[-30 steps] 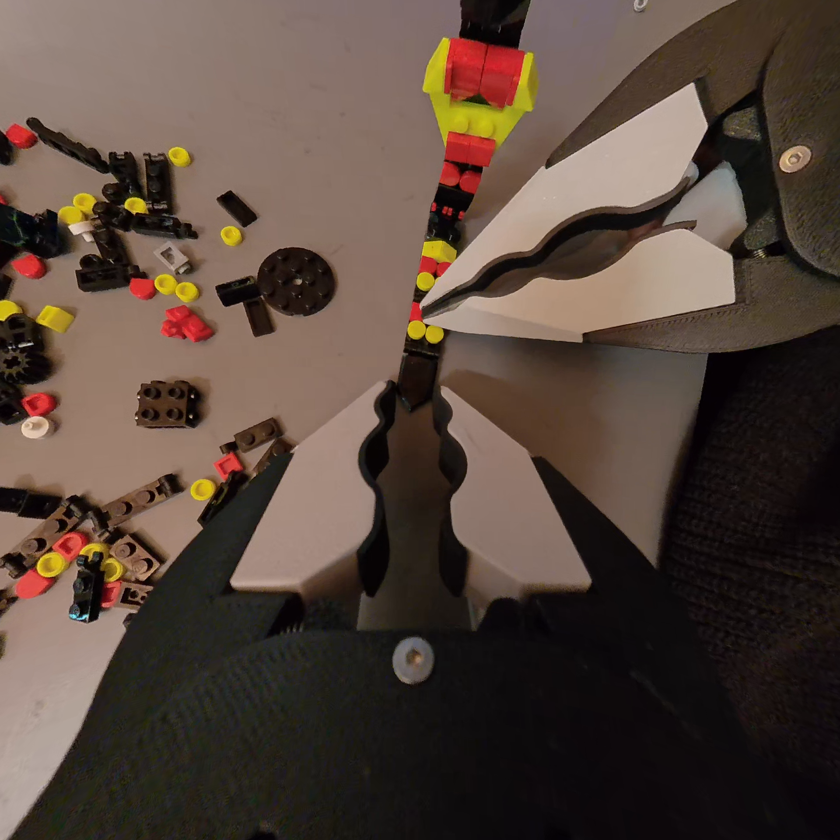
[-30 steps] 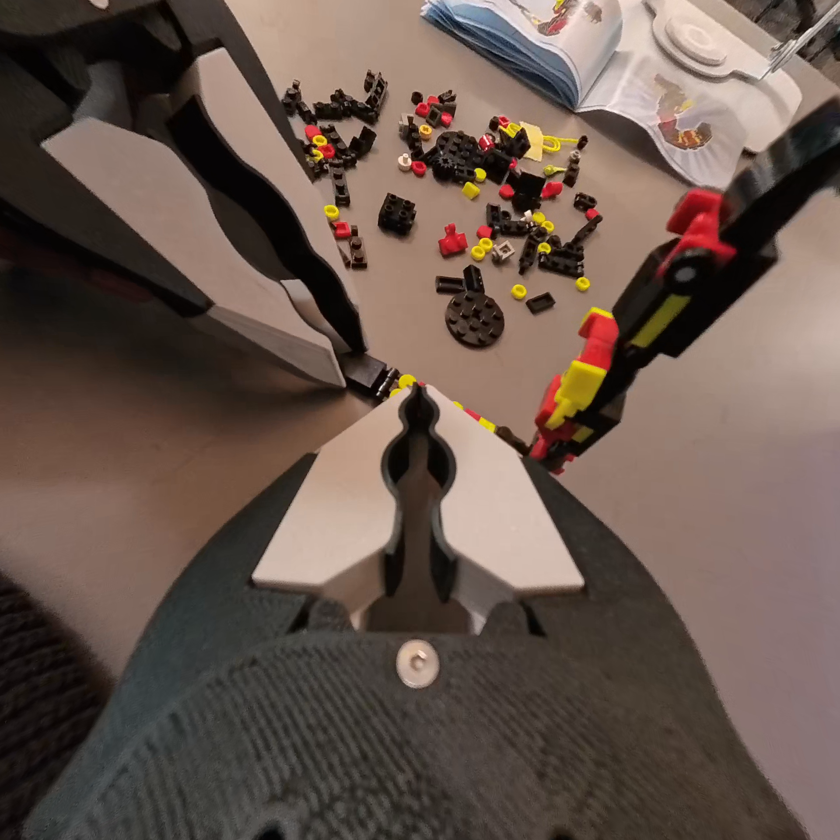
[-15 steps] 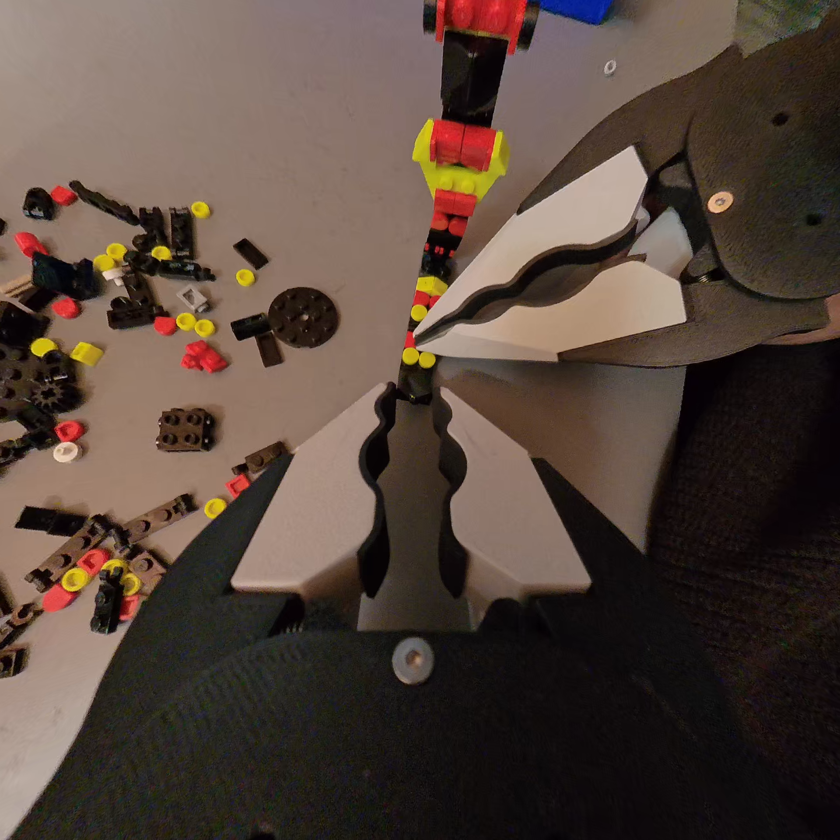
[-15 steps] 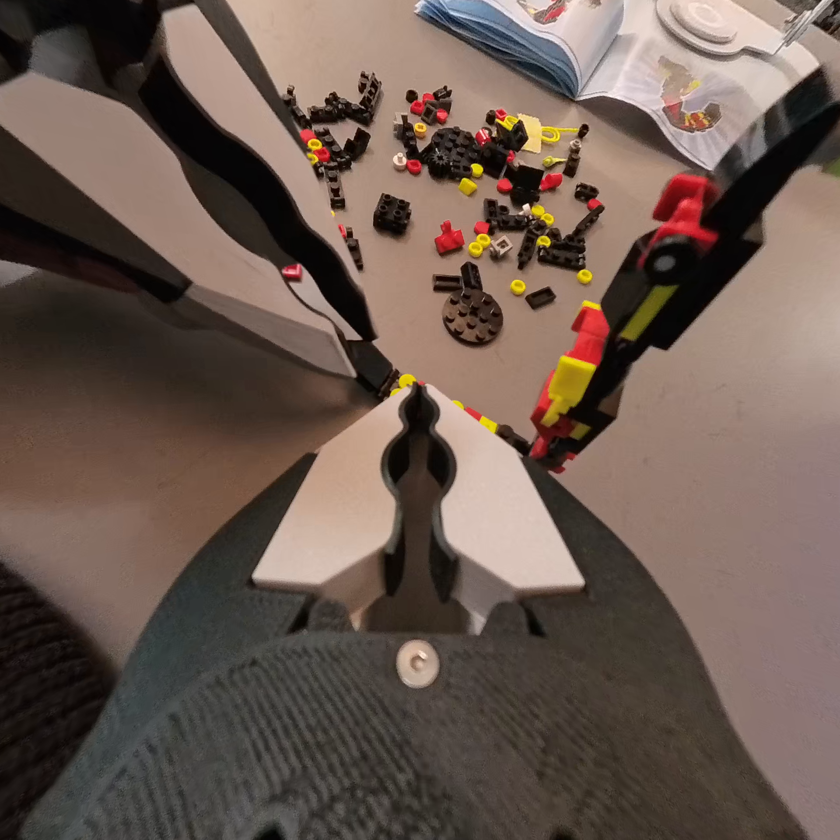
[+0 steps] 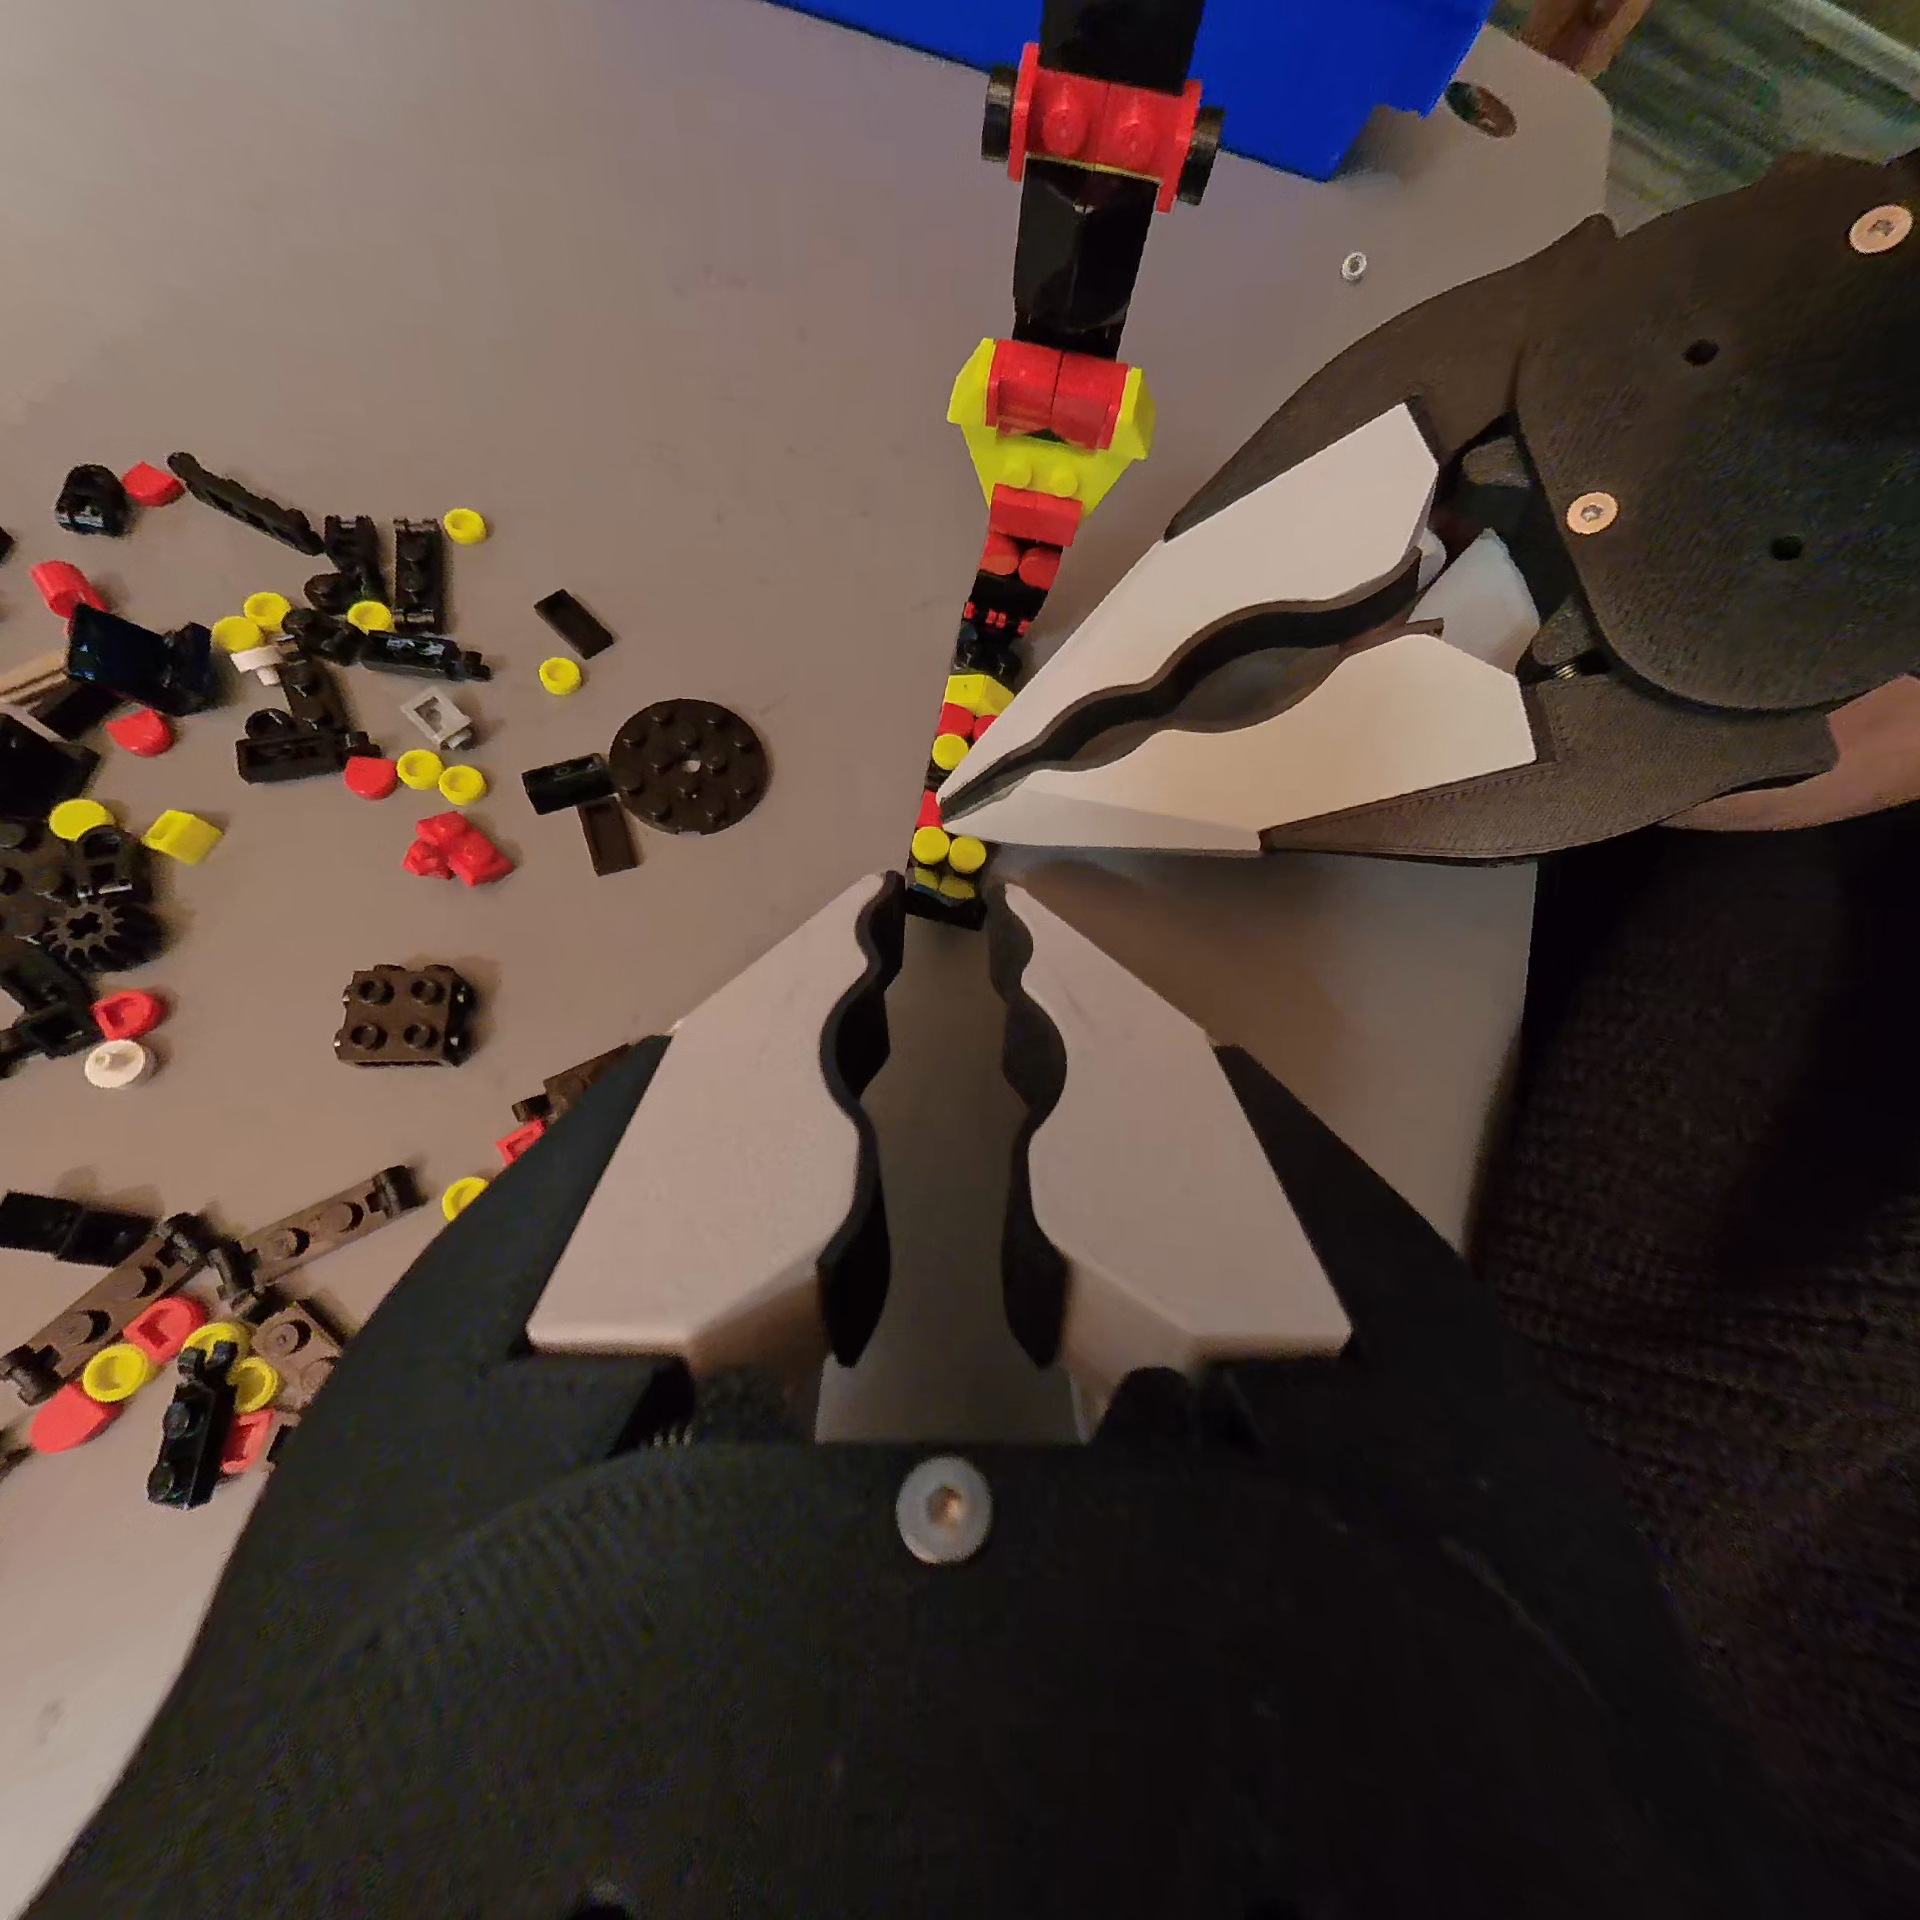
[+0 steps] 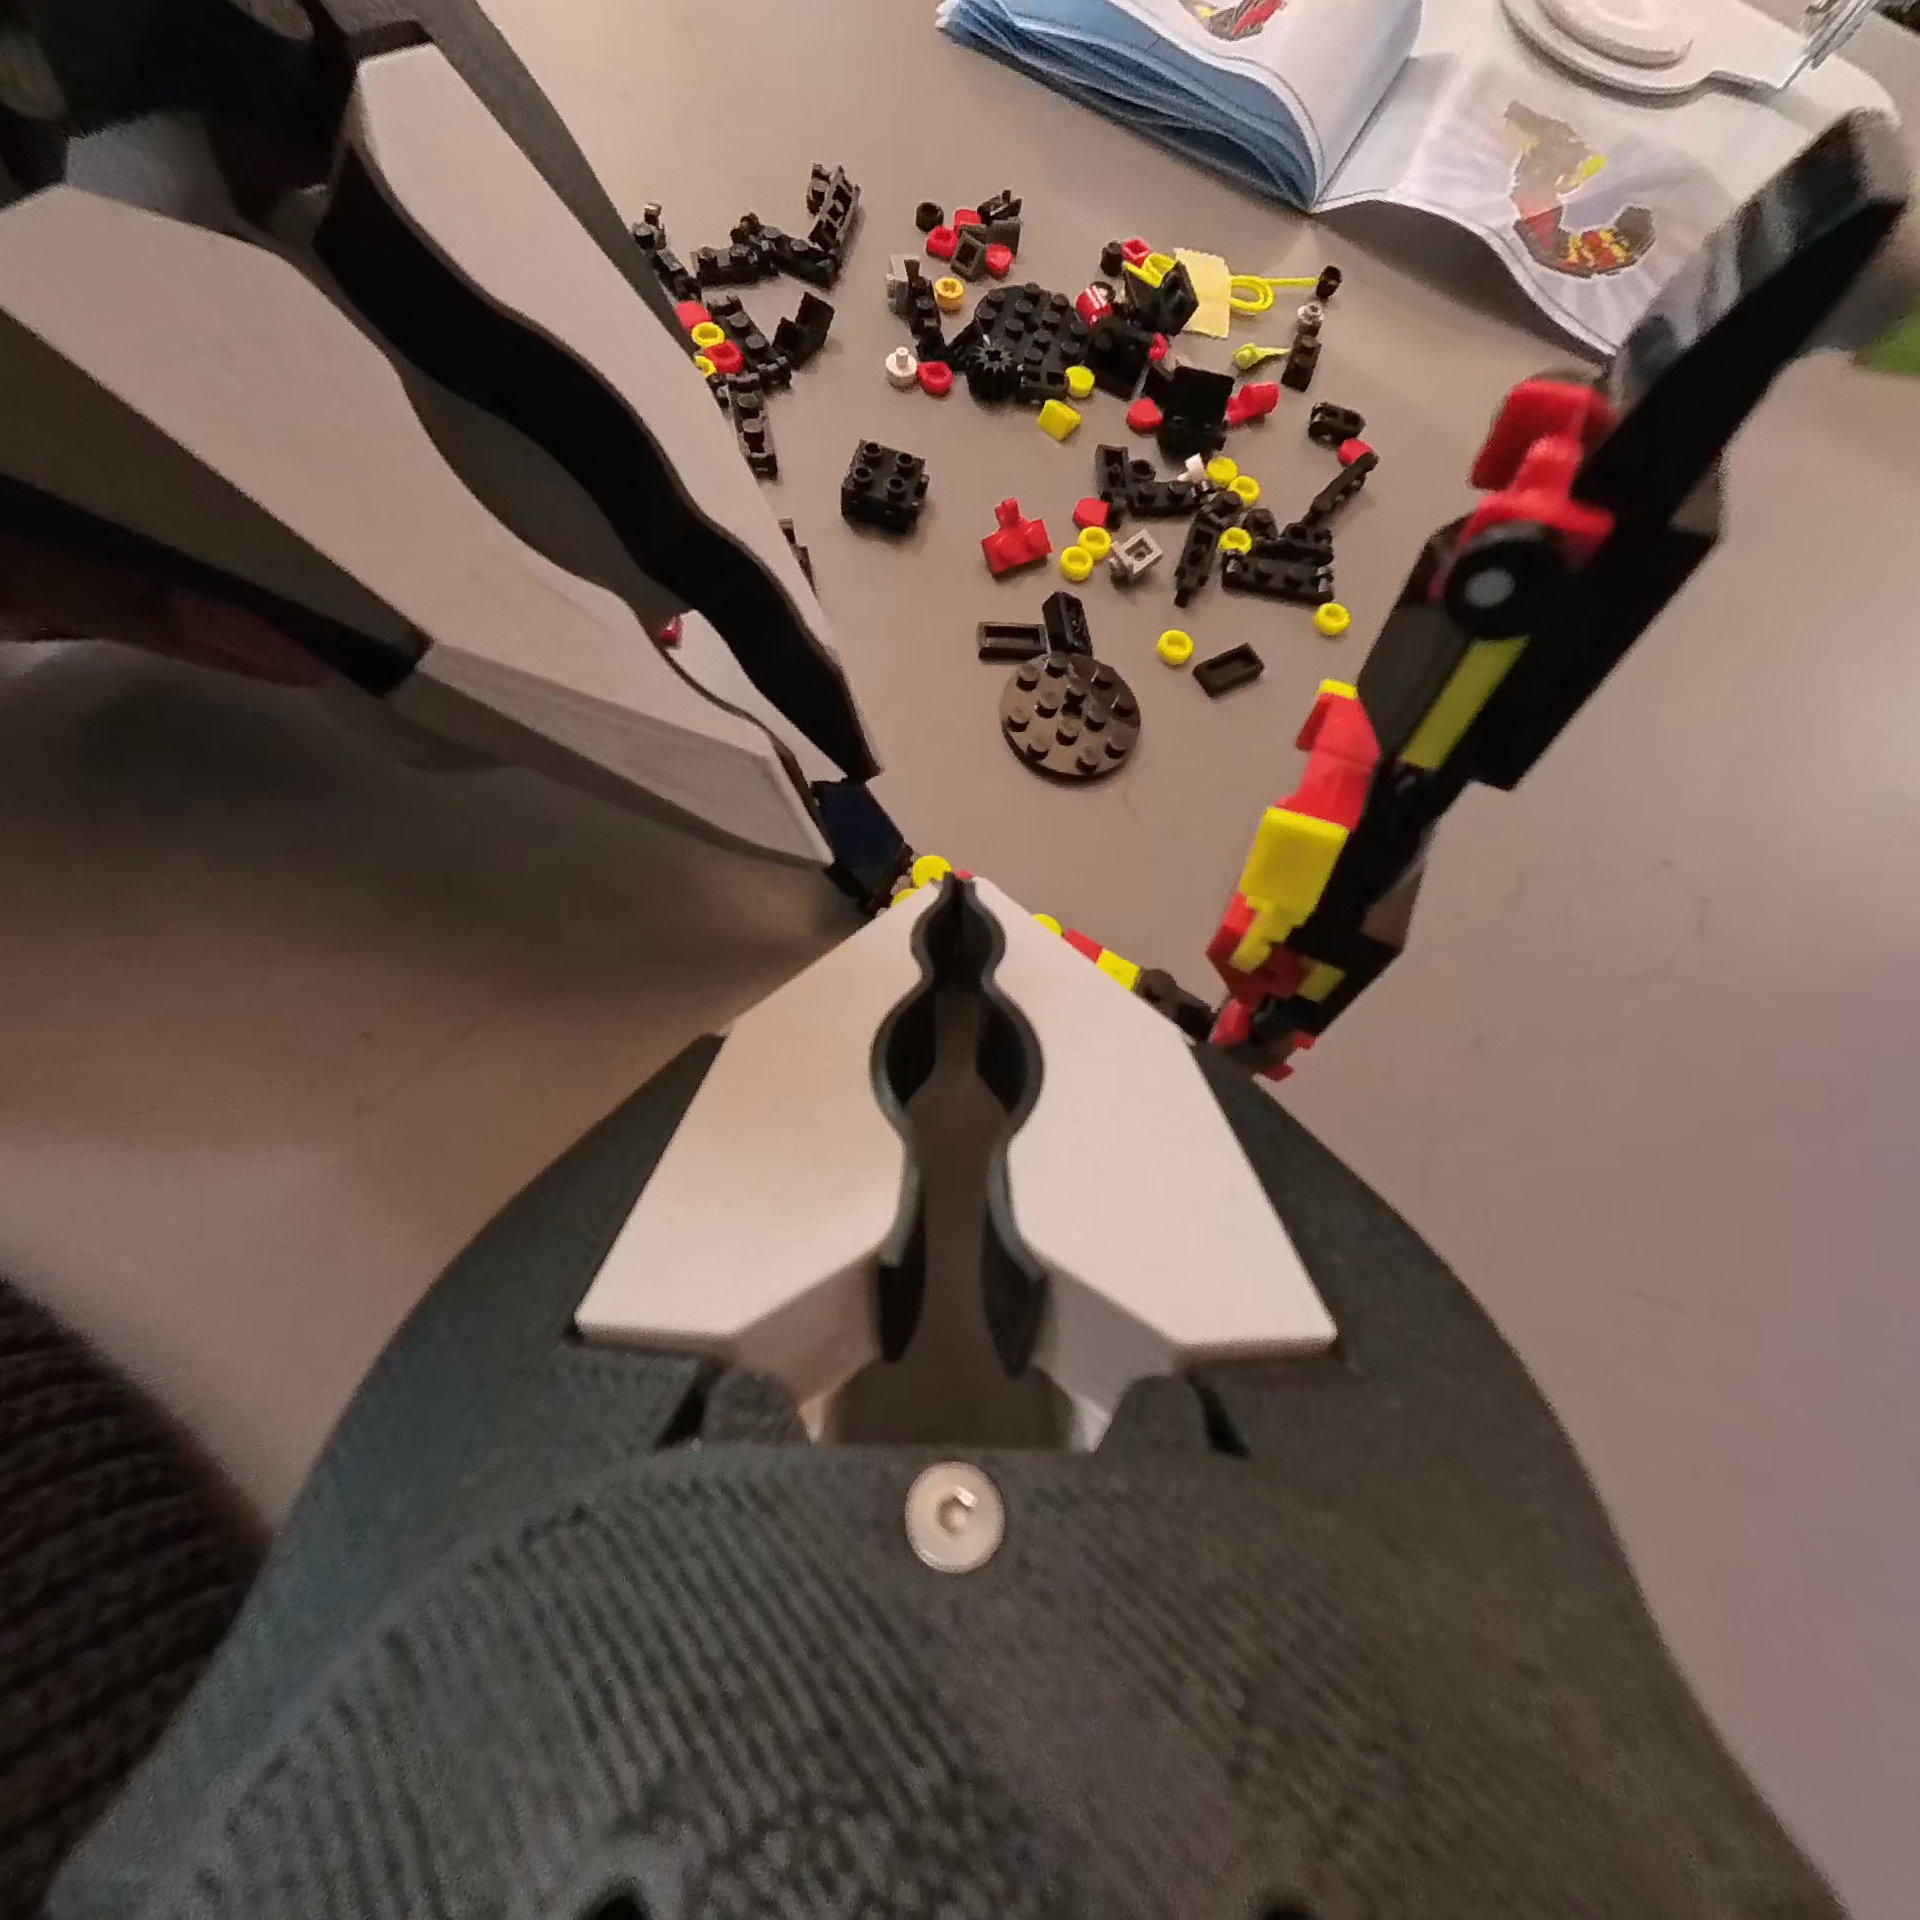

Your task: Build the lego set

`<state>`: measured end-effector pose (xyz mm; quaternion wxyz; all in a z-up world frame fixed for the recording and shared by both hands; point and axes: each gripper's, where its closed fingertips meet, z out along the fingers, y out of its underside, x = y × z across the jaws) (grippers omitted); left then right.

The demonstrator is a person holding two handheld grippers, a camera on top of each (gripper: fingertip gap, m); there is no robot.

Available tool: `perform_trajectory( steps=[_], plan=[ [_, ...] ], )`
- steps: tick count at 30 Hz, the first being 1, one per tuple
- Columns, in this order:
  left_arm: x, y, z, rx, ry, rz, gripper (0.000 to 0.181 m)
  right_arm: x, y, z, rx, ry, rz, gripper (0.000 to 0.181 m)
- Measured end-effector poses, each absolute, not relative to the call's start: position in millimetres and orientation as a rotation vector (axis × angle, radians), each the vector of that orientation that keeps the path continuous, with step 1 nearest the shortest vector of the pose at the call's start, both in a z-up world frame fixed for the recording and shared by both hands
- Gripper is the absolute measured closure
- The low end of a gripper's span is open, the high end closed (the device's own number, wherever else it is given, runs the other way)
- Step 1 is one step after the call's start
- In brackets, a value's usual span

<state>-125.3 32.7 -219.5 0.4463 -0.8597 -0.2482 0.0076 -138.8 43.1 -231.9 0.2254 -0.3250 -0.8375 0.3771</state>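
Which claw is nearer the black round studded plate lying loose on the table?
Left. The left claw, gripping the model's near end, sits just right of the round plate. The right claw pinches the model's far side, slightly farther away.

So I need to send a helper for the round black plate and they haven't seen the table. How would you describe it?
Start at the grey table and the scatter of small black, red and yellow loose pieces on it. At the edge of that scatter nearest the long built model lies the round black plate. It is the only flat studded disc lying apart; its neighbours are tiny rectangles and yellow dots.
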Motion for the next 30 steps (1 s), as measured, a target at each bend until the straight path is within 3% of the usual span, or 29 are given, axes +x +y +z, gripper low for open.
perform_trajectory(
  steps=[5,10,15,22,30],
  plan=[
    [-124,32,-219,-2.115,-0.616,0.013,0.168,-139,43,-232,-0.892,-2.307,1.038,0.181],
    [-130,26,-221,-2.103,-0.648,0.065,0.128,-139,45,-231,-0.943,-2.322,1.083,0.181],
    [-133,24,-220,-2.095,-0.672,0.096,0.113,-142,47,-219,-0.915,-2.269,1.164,0.181],
    [-136,25,-218,-2.059,-0.703,0.088,0.108,-132,50,-181,-0.714,-2.243,1.284,0.175],
    [-145,31,-205,-1.992,-0.745,0.160,0.112,-76,55,-143,-0.521,-2.458,1.758,0.160]
  ],
)
